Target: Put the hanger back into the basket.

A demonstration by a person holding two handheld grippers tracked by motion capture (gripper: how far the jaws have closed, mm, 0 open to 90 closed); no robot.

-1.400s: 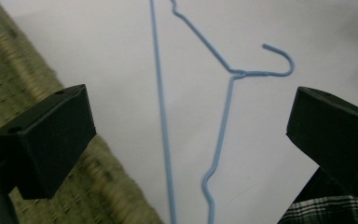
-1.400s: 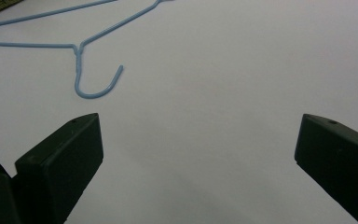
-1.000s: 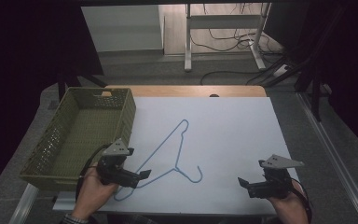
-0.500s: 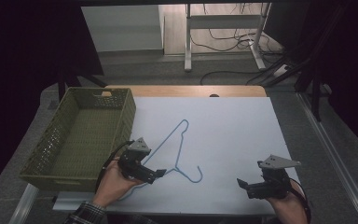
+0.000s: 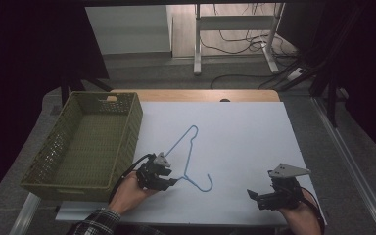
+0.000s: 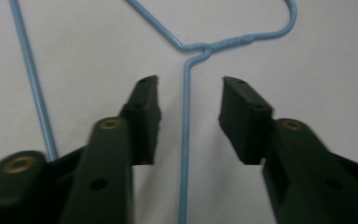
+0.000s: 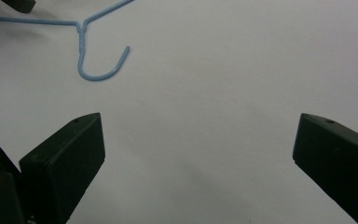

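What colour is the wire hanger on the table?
Light blue; the hanger shows best in the left gripper view.

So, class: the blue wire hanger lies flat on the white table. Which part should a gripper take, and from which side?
Take the hanger by the straight arm below its twisted neck, coming low from the basket side. The left gripper already has that arm between its open jaws.

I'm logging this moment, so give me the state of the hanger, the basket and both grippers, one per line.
blue wire hanger: lying flat on the white table, one shoulder wire between the left gripper's jaws, not clamped.
green basket: upright, empty.
left gripper: open, jaws straddling the hanger wire.
right gripper: wide open, holding nothing, apart from the hanger.
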